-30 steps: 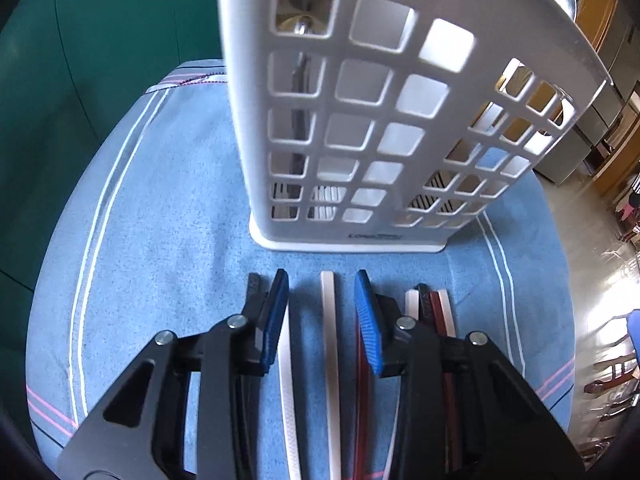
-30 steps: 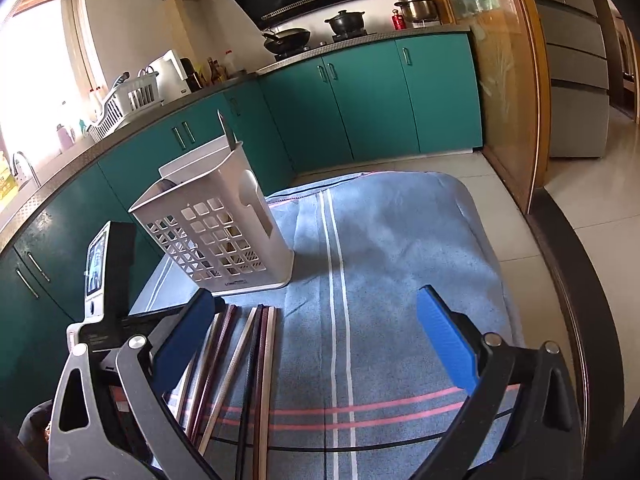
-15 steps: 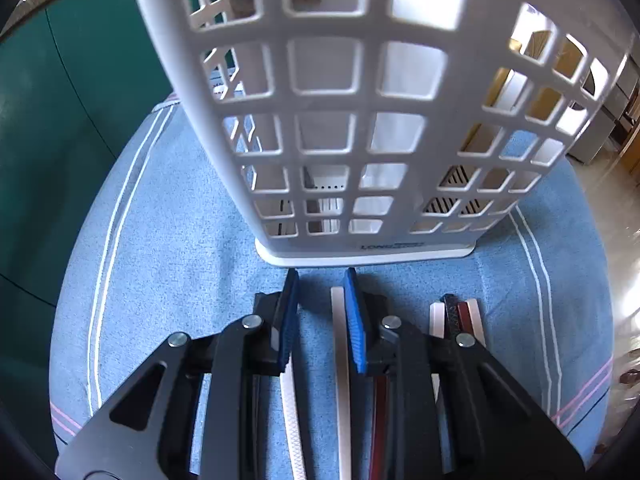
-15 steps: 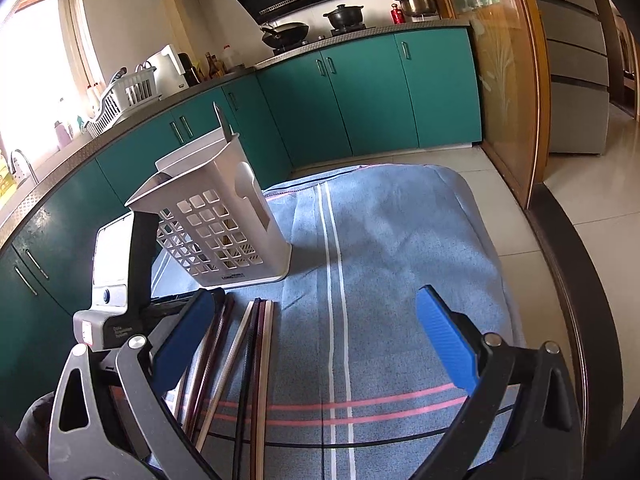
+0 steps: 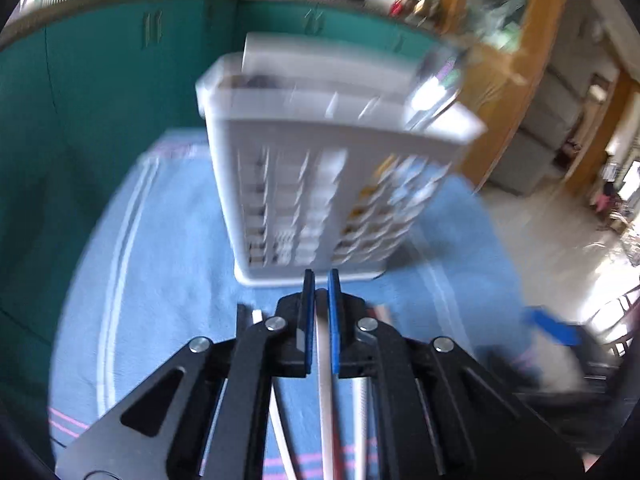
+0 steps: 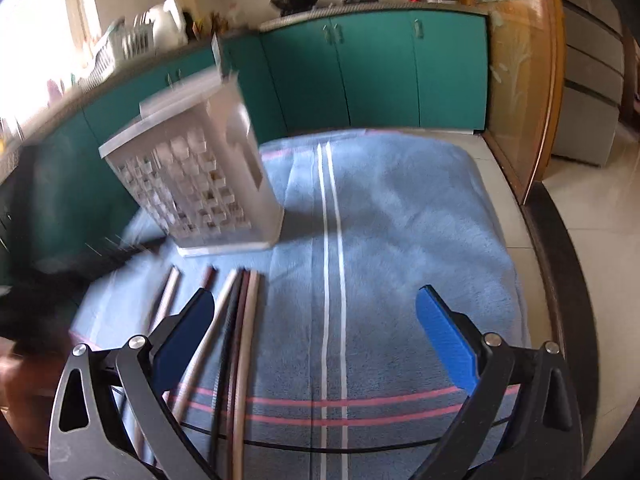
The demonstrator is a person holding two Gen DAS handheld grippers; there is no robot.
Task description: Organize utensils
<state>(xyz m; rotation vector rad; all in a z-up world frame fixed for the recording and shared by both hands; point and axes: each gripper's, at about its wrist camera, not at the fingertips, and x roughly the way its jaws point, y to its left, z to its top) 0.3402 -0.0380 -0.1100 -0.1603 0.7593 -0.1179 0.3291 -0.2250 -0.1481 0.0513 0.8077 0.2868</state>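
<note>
My left gripper (image 5: pixel 321 280) is shut on a white chopstick (image 5: pixel 325 380), which runs back between its blue pads; it is held above the blue cloth just in front of the white lattice utensil basket (image 5: pixel 320 184). Another white chopstick (image 5: pixel 256 316) and a silver one (image 5: pixel 362 408) lie under the gripper. In the right wrist view my right gripper (image 6: pixel 316 300) stands wide open and empty, low over the cloth. Its left finger hangs over a row of several brown, black and pale chopsticks (image 6: pixel 240 320). The basket (image 6: pixel 200 184) stands upright just beyond them. Both views are blurred by motion.
A blue striped cloth (image 6: pixel 400 208) covers the table. Teal cabinets (image 6: pixel 380 76) with a counter, dish rack and pots run behind. A wood-framed glass door (image 6: pixel 516 92) and tiled floor lie to the right, past the table's edge.
The left jaws closed on the white chopstick, then rose and drew back from the basket. The right gripper, still open, sank and shifted toward the chopstick row.
</note>
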